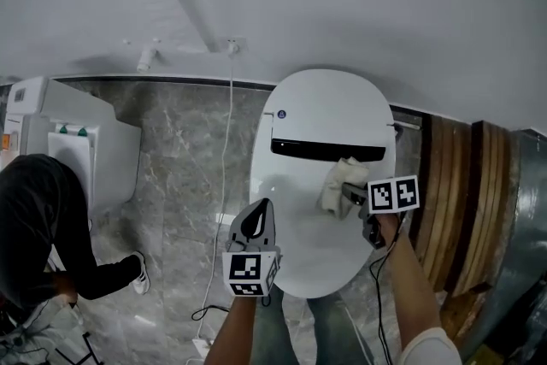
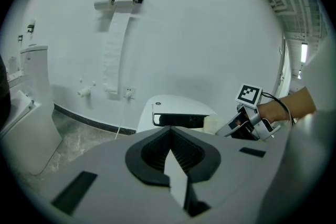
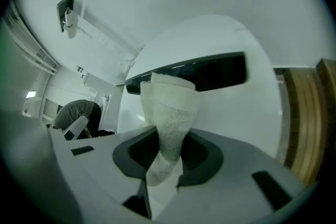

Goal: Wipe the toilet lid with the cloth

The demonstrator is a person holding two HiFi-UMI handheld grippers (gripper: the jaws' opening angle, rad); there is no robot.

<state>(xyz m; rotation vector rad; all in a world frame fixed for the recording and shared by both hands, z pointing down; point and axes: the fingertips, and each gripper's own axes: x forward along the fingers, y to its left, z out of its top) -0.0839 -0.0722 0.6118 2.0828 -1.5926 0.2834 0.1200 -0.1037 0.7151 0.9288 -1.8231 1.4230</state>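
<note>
The right forearm (image 1: 408, 286) comes up from the lower edge of the head view, and the right gripper (image 1: 352, 201) at its end tilts steeply down over the right half of the toilet lid (image 1: 318, 111), its marker cube turned up to the camera. Its jaws are clenched on the cloth (image 1: 338, 182): the right gripper view shows the pale, nubbly fabric pinched in the cleft between the dark pads, with a folded end standing out beyond the tips. That free end lies over the white lid just below the dark band (image 1: 328, 151) that runs across it. Whether it presses on the surface or only hangs close to it cannot be told. The left forearm (image 1: 232, 329) rises beside the right one, and the left gripper (image 1: 259, 211) points only slightly down at the lid's near left edge, well apart from the cloth. Its jaws are closed together with nothing between them. In the head view the right gripper's tips are buried under the cloth, and the near end of the lid is covered by the left gripper's marker cube and the person's legs. In the right gripper view the gripper's grey body cuts off the cloth's lower part. A white cord (image 1: 224, 184) hangs from the wall to the marble floor left of the lid. A crouching person in dark clothes (image 1: 38, 218) is cut off at the left frame edge.
</note>
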